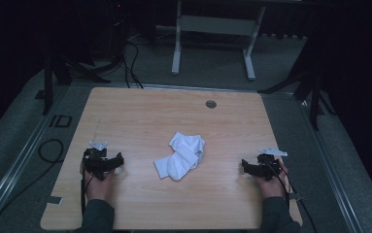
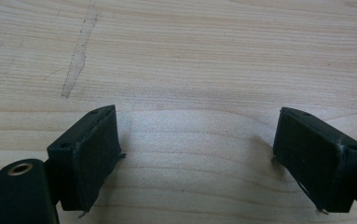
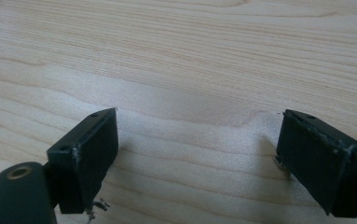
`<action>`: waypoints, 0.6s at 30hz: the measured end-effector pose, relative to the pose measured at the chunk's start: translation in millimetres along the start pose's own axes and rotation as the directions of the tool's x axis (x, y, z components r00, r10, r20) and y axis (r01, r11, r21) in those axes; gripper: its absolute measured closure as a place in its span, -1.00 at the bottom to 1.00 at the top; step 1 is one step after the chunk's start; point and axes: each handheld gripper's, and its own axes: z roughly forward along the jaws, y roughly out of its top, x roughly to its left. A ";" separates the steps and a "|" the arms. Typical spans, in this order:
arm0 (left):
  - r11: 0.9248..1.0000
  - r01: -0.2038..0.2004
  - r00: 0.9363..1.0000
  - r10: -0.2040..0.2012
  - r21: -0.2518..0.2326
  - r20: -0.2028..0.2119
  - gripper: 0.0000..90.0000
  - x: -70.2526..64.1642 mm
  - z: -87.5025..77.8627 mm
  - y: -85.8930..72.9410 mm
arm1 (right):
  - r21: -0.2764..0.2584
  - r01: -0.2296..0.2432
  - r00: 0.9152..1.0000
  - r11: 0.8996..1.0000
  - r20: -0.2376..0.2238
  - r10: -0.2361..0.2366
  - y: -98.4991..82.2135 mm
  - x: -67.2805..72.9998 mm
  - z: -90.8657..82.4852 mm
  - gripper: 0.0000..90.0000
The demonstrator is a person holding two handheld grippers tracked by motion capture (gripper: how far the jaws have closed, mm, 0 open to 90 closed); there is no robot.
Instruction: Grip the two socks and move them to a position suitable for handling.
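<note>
The wooden bench [image 1: 140, 111] is bare apart from a small round grey grommet [image 1: 211, 104] near its far edge and a pale scuff streak [image 2: 78, 56] in the grain ahead of the left tool. Beyond the bench a white frame [image 1: 212, 34] stands on the grey floor, with dark cables [image 1: 130, 63] trailing to the left of it; nothing lies between either tool and the cloth.

The crumpled white cloth [image 1: 181, 156] lies at the middle of the bench, roughly midway between the two tools and well apart from both. The left tool [image 1: 107, 164] rests at the near left, the right tool [image 1: 252, 168] at the near right, each pointing inward toward the cloth. Both tools have their jaws spread wide, with only bare wood between them in the gripper views.

The cloth's folds are too bunched to tell its shape or kind. The person's sleeves are cut off at the bottom edge, and the room behind is too dark to read.
</note>
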 end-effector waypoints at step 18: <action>1.000 0.000 1.000 0.000 0.000 0.000 -0.68 0.0 0.0 0.0 | 0.030 0.068 0.998 0.997 -0.017 -0.068 2.5 11.1 -9.2 -0.34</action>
